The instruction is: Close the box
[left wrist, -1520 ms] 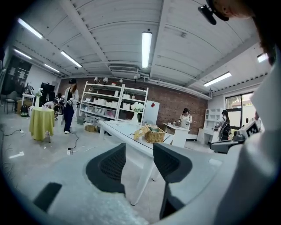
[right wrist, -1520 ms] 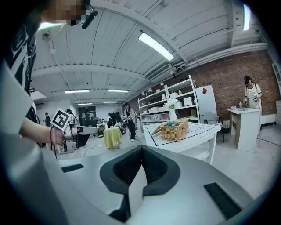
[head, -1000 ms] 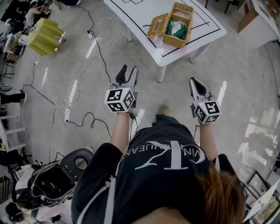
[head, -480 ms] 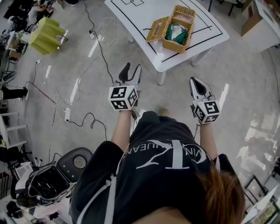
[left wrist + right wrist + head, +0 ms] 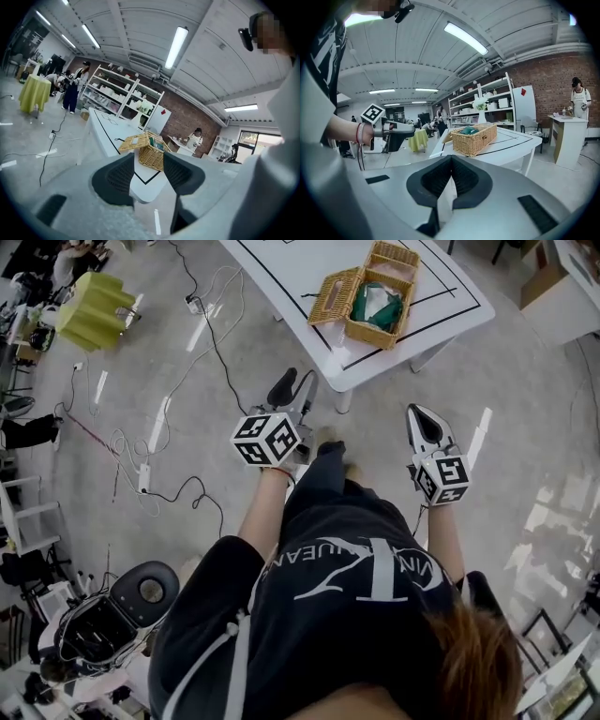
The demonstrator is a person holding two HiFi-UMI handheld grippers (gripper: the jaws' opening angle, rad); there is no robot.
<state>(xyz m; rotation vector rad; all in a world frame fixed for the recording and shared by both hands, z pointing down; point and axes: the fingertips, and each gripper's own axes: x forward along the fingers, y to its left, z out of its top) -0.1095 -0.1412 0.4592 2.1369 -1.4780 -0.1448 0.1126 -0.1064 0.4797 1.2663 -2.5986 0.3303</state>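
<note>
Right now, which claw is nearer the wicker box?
Left, slightly. The left claw is by the table corner, short of the wicker box; the right claw sits farther back, off its right side. Neither touches it.

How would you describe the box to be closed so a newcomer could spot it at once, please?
Look at the white table marked with black lines. Near its front corner stands a woven wicker box. Its lid hangs open to the side, showing something green inside.

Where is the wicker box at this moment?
In the head view, the wicker box stands open on the white table, top centre, near its front corner.
</note>
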